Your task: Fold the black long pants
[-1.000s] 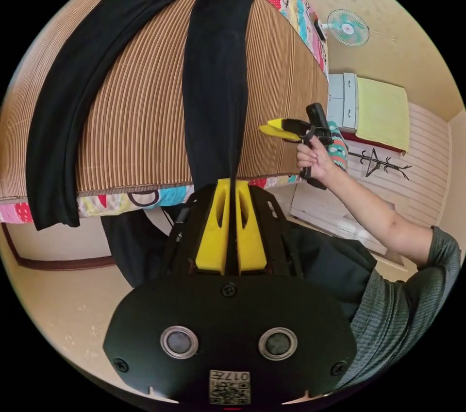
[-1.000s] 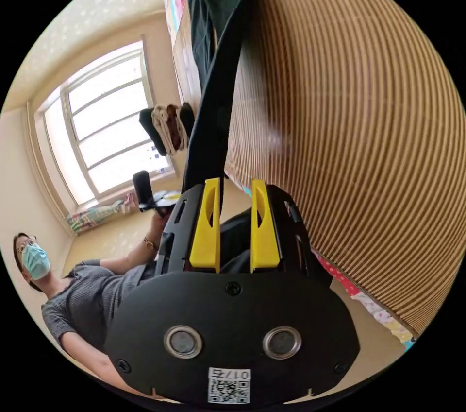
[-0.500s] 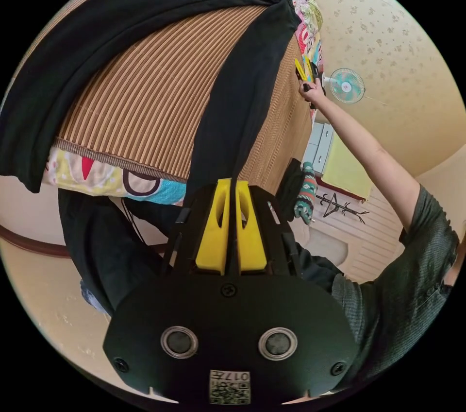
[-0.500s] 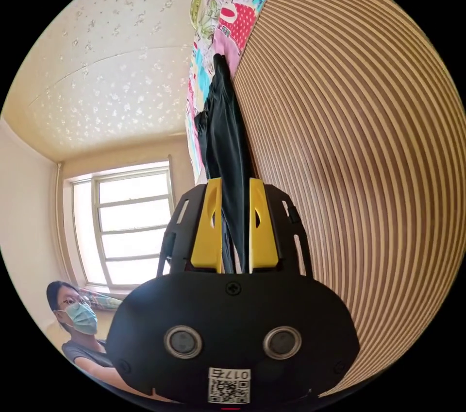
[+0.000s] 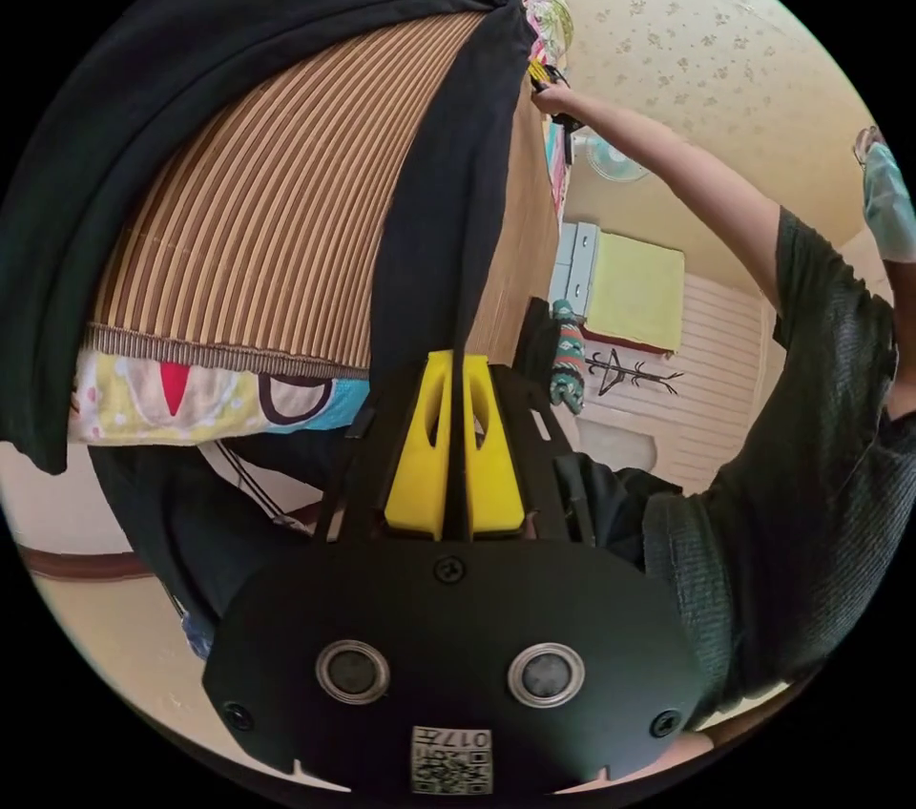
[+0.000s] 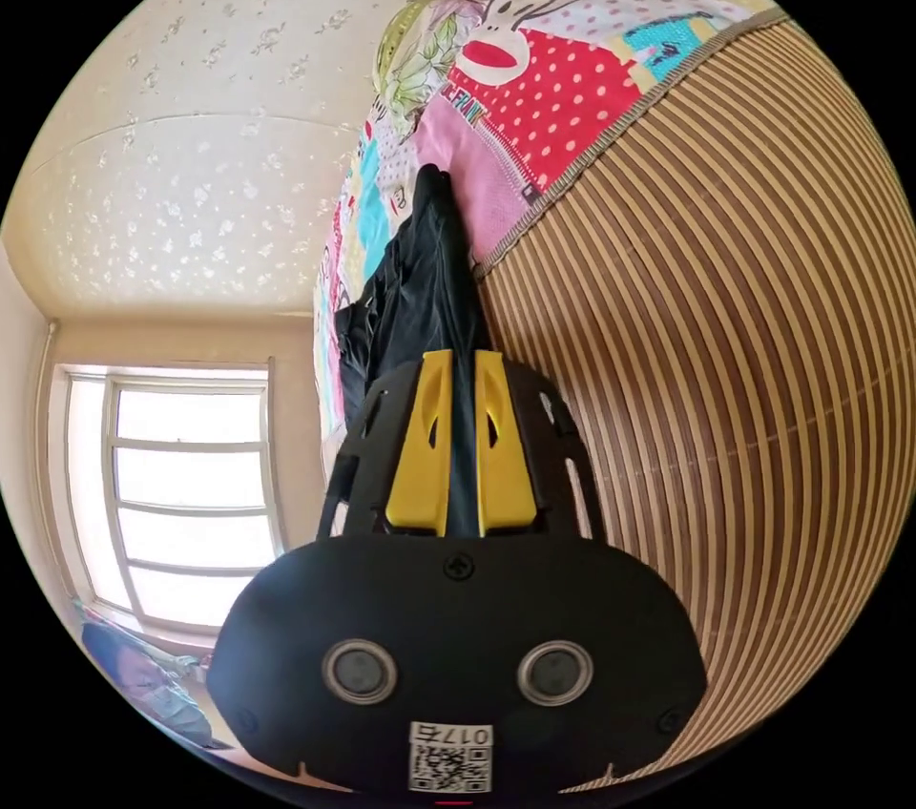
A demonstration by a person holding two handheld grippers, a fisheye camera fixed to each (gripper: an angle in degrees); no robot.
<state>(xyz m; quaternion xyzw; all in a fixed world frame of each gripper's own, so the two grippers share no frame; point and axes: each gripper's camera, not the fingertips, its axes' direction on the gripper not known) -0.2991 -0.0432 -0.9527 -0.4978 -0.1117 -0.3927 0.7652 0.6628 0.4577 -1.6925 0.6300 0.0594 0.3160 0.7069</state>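
The black long pants [image 5: 229, 17] lie spread on a striped bamboo mat [image 5: 286, 217] that covers a bed, with a patchwork quilt [image 5: 210, 384] showing under the mat's edge; the mat gives a flat, firm surface on which the cloth can be laid out and creased. One leg runs along the far part of the mat and hangs over its edge, while the other leg comes straight toward the left tool [image 5: 455, 370], whose yellow jaws are closed together on the hem, so the cloth is drawn into a taut band from the hem up to the waist. In the right gripper view the right tool [image 6: 461, 370] has its jaws pinched on the bunched waist of the pants [image 6: 429, 294], just where the mat meets the quilt [image 6: 534, 93]. The person's arm [image 5: 687, 179] reaches across the bed to that far end, and the right tool [image 5: 544, 76] appears there small at the waist. Holding hem and waist of one leg at once probably serves to lift that leg as a straight strip and carry it over onto the other, so the two legs stack evenly. The risk seems to be slack or twist in the middle if the two ends are not moved together.
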